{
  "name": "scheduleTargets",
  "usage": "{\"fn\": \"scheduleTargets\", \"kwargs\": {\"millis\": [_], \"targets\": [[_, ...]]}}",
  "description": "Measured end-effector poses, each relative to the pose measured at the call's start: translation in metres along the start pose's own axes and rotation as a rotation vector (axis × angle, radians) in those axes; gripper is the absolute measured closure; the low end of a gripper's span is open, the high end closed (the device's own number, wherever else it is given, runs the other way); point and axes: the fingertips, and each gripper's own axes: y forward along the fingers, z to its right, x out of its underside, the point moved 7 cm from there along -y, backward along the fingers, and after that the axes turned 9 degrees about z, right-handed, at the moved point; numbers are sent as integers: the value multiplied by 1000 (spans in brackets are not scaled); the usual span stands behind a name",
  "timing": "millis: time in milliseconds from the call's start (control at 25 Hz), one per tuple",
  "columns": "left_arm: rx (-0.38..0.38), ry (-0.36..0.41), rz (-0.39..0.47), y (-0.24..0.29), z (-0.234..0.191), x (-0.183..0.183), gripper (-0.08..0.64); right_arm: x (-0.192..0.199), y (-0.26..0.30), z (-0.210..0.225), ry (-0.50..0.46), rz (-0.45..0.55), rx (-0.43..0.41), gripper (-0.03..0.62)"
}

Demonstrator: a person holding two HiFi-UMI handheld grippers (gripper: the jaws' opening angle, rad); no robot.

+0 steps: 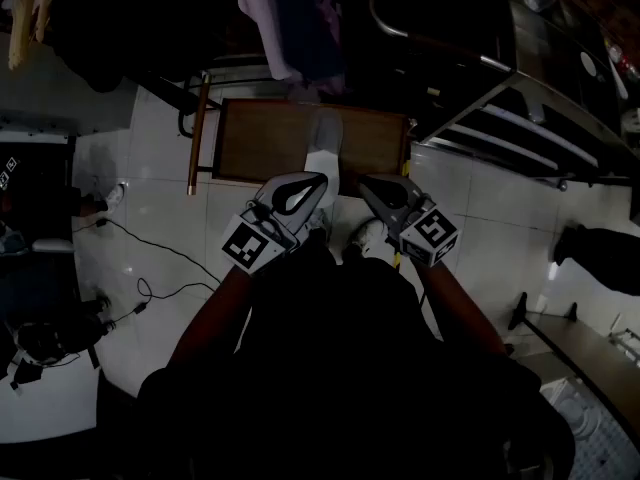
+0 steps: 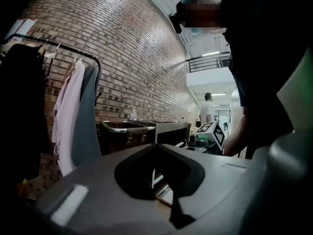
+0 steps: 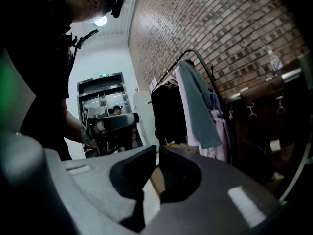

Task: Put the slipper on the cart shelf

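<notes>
In the dim head view a pale slipper (image 1: 325, 136) lies on a brown board (image 1: 260, 143) on the floor ahead of me. My left gripper (image 1: 318, 180) hangs just short of the slipper's near end, jaws shut and empty. My right gripper (image 1: 365, 181) hangs beside it on the right, also shut with nothing in it. The dark cart with metal rails (image 1: 510, 103) stands to the right of the board. In the left gripper view the left gripper (image 2: 156, 146) has its tips together, with the cart (image 2: 124, 131) beyond. In the right gripper view the right gripper (image 3: 159, 148) has its tips nearly touching.
A clothes rack with hanging garments (image 1: 285, 18) stands behind the board, along a brick wall (image 2: 132, 58). Black cables (image 1: 150, 258) trail over the white floor at left. My white shoe (image 1: 368, 236) is below the grippers. A person in white (image 2: 208, 109) stands far off.
</notes>
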Motion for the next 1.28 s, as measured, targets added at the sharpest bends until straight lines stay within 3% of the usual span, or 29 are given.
{"fn": "scheduleTargets", "kwargs": {"millis": [160, 280, 480, 600, 840, 1000, 1280], "targets": [[1, -3, -5, -6, -25, 12, 560, 46, 23, 17, 158, -95, 42, 578], [16, -11, -13, -12, -42, 22, 560, 88, 41, 26, 220, -199, 58, 572], [48, -60, -27, -20, -65, 38, 560, 152, 62, 39, 385, -322, 129, 546], [62, -81, -31, -21, -77, 46, 560, 196, 67, 53, 538, -383, 194, 483], [85, -111, -57, -23, -93, 55, 560, 262, 74, 75, 744, -486, 271, 344], [85, -129, -65, -31, -102, 57, 560, 284, 86, 77, 808, -546, 268, 339], [82, -146, -71, -34, -115, 65, 560, 299, 106, 84, 874, -551, 268, 339]]}}
